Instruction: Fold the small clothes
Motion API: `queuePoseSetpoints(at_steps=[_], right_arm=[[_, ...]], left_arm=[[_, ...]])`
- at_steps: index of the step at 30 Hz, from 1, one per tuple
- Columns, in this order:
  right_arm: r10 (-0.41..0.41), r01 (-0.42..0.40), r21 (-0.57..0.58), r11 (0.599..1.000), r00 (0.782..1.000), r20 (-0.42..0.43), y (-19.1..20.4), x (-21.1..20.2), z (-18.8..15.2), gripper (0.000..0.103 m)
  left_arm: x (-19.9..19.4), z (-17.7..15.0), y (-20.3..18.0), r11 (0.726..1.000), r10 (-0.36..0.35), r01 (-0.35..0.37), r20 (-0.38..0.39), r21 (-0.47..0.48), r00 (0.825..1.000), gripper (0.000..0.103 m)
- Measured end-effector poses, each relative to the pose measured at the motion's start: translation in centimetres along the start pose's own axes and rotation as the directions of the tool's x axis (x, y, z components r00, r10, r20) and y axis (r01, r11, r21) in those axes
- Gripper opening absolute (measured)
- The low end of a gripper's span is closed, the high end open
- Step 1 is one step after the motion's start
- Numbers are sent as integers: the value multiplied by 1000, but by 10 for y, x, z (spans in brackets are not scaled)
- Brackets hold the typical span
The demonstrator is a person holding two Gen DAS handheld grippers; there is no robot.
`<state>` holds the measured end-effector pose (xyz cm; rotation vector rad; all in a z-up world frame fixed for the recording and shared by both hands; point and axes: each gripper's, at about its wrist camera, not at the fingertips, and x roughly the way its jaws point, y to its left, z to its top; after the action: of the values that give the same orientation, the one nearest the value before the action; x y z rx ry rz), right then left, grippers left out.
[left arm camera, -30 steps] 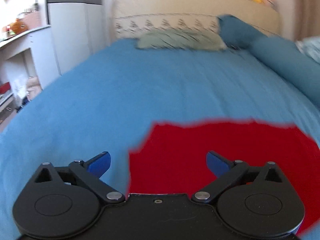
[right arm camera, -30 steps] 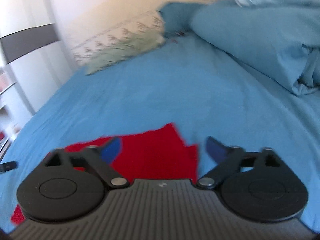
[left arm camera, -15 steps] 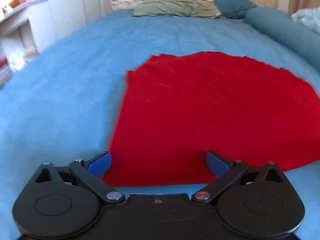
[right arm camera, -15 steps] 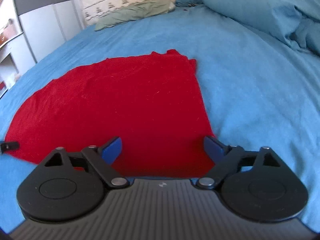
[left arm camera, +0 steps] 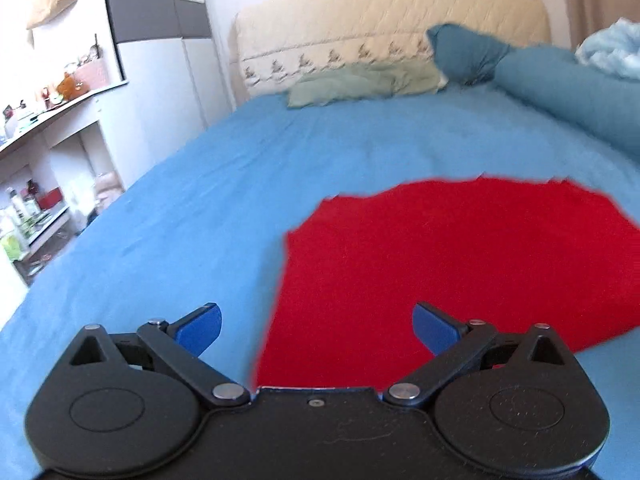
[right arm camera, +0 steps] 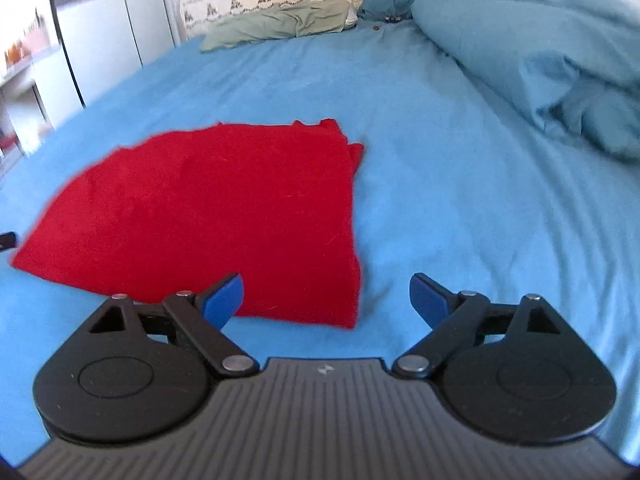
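Observation:
A red garment (left arm camera: 452, 264) lies flat on the blue bed sheet (left arm camera: 224, 208), folded into a rough rectangle. It also shows in the right wrist view (right arm camera: 224, 216), with a doubled edge at its far right corner. My left gripper (left arm camera: 316, 326) is open and empty, above the garment's near left edge. My right gripper (right arm camera: 326, 294) is open and empty, just in front of the garment's near right corner. A dark tip of the left gripper (right arm camera: 8, 240) shows at the left edge of the right wrist view.
A green pillow (left arm camera: 360, 84) and a dark blue pillow (left arm camera: 464, 52) lie at the headboard (left arm camera: 392, 28). A rolled blue duvet (right arm camera: 540, 52) runs along the bed's right side. A white wardrobe (left arm camera: 160, 60) and shelves (left arm camera: 44, 140) stand left of the bed.
Both grippers have pulled back from the garment and tilted up; it sits lower and farther in both views. Both stay open and empty.

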<state>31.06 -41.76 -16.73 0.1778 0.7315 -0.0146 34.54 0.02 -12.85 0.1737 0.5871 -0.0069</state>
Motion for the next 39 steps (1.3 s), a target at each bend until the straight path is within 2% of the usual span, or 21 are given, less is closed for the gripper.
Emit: queuePoseSetpoints(at_steps=[4,6,7,10,11,16,18,20,25,27,28,29,33,35,37,39], right_arm=[[-15,17,-75,997,999,34,14,9,5,103],[5,-3,-93,996,1000,22,15,25,21,103],[15,-16,-94,995,1000,-11,13,40,30,103],[-5,-5,-121,993,997,-83,5,76,37,88],[7,-20,-120,993,995,-104,0,85,36,87],[138,-136,34,990,989,-46,-29,89,24,85],[170,-168,60,984,985,-27,-35,87,21,73],[200,-198,73,977,980,-20,-37,84,20,56],[226,-221,140,965,974,-16,-40,90,16,54],[224,-218,174,960,975,-15,-41,91,19,45],[227,-218,191,957,974,-24,-41,92,21,34],[221,-210,207,955,975,-29,-40,91,23,30],[151,-134,242,961,987,-54,-21,77,48,26],[145,-135,241,961,989,-25,1,60,75,26],[157,-155,192,969,988,2,36,43,108,26],[200,-200,98,975,980,15,88,31,142,26]], left_arm=[[15,15,-30,995,-95,94,-48,-30,994,103],[23,20,-40,995,-99,97,-52,-37,994,103],[28,24,-44,994,-102,99,-58,-45,993,103],[46,31,-53,987,-149,143,-86,-73,985,103],[52,32,-55,986,-155,148,-88,-77,984,103],[73,27,-63,978,-202,194,-104,-81,974,103],[80,23,-66,974,-222,214,-114,-76,968,103],[86,21,-68,972,-231,222,-126,-78,965,102],[97,19,-67,966,-250,236,-149,-104,957,102],[102,18,-69,969,-241,227,-169,-98,956,102],[105,18,-70,971,-233,221,-181,-86,955,103],[108,17,-73,974,-226,216,-194,-71,955,103],[116,20,-81,980,-198,196,-235,-31,952,103],[118,23,-80,979,-205,203,-256,-34,945,103],[116,27,-72,973,-232,227,-265,-52,936,102],[106,29,-53,963,-269,253,-258,-94,928,97]])
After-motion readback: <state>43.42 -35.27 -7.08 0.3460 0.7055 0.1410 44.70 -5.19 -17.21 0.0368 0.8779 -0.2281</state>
